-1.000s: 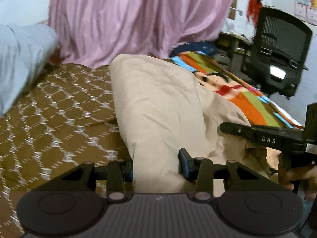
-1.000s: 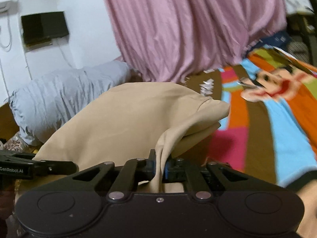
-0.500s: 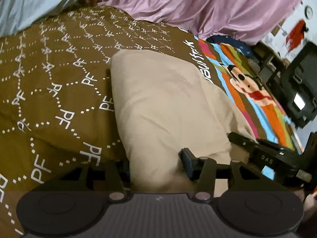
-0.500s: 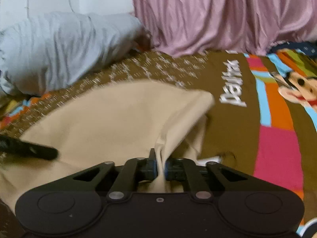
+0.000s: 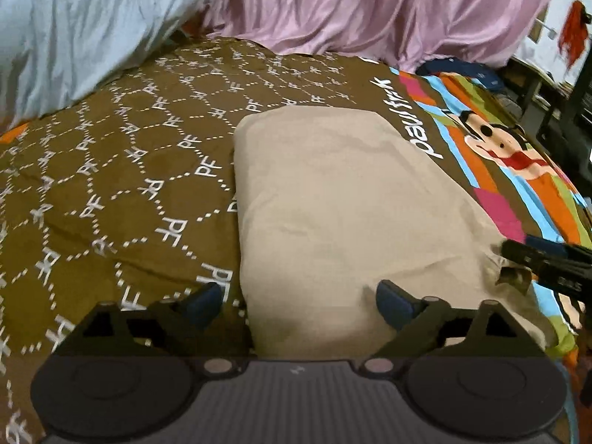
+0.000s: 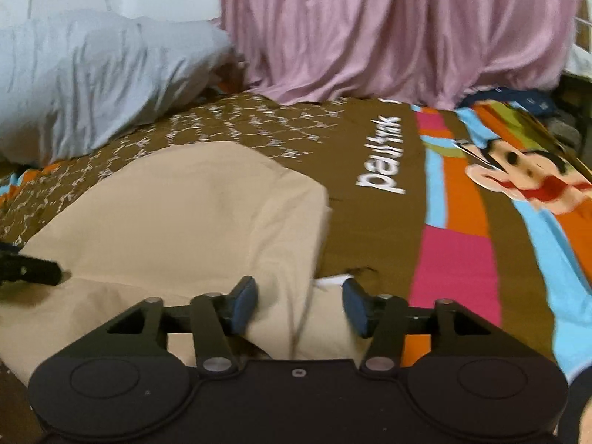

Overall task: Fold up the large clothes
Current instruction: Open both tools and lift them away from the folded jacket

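Observation:
A beige garment lies folded flat on the brown patterned bedspread; it also shows in the right wrist view. My left gripper is open, its fingers astride the garment's near left corner, holding nothing. My right gripper is open over the garment's near right corner, with the cloth lying loose between the fingers. The right gripper's tip shows at the right edge of the left wrist view. The left gripper's tip shows at the left edge of the right wrist view.
A grey-blue pillow lies at the back left. A pink curtain hangs behind the bed. A colourful cartoon-print section covers the right of the bed. A black chair frame stands at the far right.
Both grippers lowered the lifted garment onto the bed. The right gripper, shut on the cloth before, has opened and let go. The left gripper's fingers have spread wider.

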A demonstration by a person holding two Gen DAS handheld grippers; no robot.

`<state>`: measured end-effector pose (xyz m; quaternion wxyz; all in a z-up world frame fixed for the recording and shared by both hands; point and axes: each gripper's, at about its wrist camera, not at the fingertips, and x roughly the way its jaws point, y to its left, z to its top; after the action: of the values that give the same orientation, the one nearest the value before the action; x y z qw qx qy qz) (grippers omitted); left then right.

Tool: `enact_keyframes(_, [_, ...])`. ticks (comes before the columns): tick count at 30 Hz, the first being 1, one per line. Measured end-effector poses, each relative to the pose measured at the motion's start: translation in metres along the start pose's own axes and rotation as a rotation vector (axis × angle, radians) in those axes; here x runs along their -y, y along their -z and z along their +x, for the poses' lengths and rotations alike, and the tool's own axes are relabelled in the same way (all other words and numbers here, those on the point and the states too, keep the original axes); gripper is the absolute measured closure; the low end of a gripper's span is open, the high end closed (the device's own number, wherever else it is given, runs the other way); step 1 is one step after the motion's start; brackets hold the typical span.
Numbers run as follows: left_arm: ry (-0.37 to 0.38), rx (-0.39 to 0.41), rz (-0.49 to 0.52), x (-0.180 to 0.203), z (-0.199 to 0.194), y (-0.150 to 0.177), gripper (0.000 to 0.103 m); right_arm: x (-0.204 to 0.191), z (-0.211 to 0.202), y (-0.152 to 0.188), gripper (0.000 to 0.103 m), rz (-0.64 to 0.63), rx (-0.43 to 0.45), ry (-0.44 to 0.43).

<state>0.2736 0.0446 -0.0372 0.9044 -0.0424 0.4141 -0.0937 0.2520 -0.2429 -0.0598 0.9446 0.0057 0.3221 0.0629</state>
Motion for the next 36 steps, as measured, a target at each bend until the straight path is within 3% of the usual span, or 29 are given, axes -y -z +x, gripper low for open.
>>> enact_keyframes(3, [-0.021,0.031,-0.008,0.011,-0.018,0.006,0.004,0.012,-0.022,0.004,0.028,0.047,0.015,0.008])
enact_keyframes(13, [-0.088,0.198,0.010,0.055,-0.103,0.018,0.001,0.019,-0.123,0.006,0.003,0.022,0.193,-0.063])
enact_keyframes(19, [-0.145,0.294,-0.003,0.071,-0.165,0.035,0.001,0.016,-0.187,0.005,0.001,0.035,0.302,-0.114])
enact_keyframes(25, [-0.170,0.341,-0.025,0.081,-0.208,0.059,0.001,0.008,-0.241,0.021,0.001,0.031,0.379,-0.133])
enact_keyframes(36, [-0.174,0.374,0.017,0.090,-0.236,0.118,0.001,-0.016,-0.312,0.067,0.001,-0.023,0.497,-0.052])
